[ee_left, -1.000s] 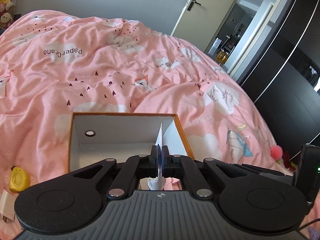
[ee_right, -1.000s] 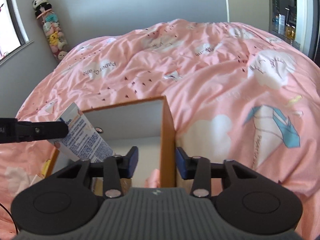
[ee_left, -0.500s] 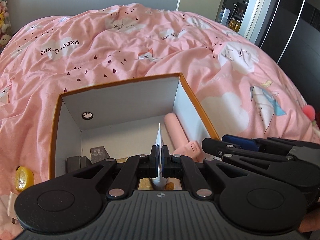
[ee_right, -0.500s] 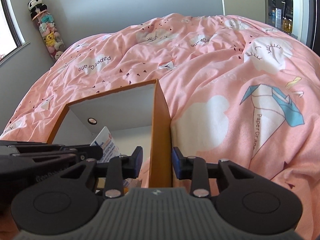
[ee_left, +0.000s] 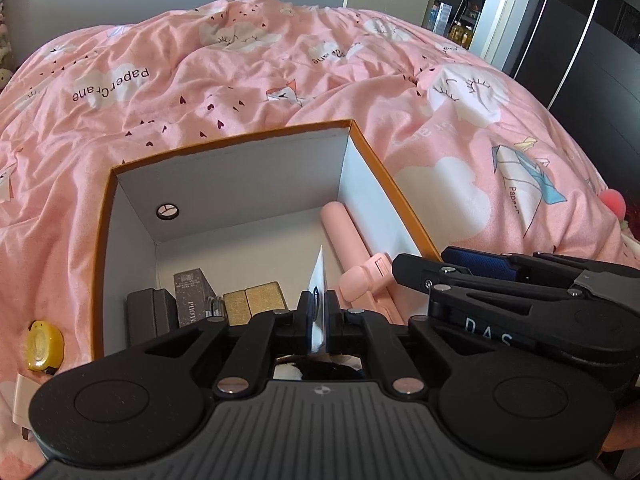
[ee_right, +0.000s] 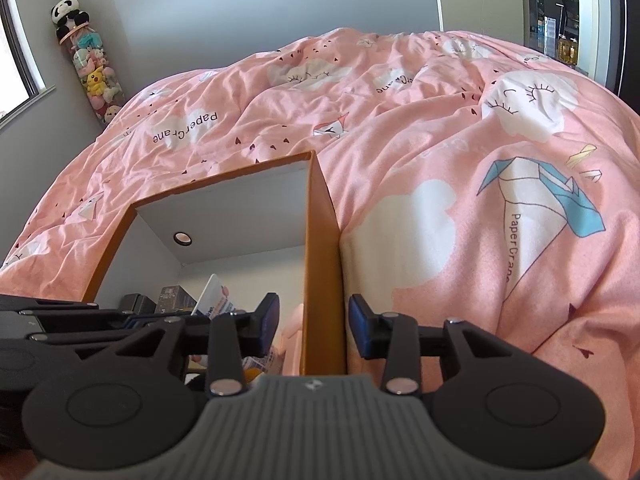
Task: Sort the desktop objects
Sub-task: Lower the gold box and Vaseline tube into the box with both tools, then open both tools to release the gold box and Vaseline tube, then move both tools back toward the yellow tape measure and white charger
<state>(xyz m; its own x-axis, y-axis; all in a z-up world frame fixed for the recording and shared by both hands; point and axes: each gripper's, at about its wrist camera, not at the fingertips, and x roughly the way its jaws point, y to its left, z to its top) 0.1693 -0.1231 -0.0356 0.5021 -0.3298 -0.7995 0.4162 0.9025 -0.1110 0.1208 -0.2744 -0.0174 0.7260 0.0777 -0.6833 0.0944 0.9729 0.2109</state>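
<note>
An orange-rimmed box (ee_left: 368,140) with white inner walls sits on the pink bedspread. My left gripper (ee_left: 318,322) is shut on a flat white packet with blue print (ee_left: 318,276), held edge-on over the box's near side; the packet also shows in the right wrist view (ee_right: 214,294). Inside the box lie a pink tube-shaped item (ee_left: 344,232), a gold block (ee_left: 254,302), a brown carton (ee_left: 194,294) and a black case (ee_left: 150,314). My right gripper (ee_right: 314,324) is open, its jaws straddling the box's right wall (ee_right: 322,264) without clamping it.
A yellow round item (ee_left: 42,346) and a white plug (ee_left: 22,400) lie on the bedspread left of the box. A pink pom-pom (ee_left: 612,204) lies at the right. Black wardrobes and a doorway stand beyond the bed's right side.
My left gripper has tilted down and moved over the box with the packet, so the box's contents now show. My right gripper has stayed astride the right wall.
</note>
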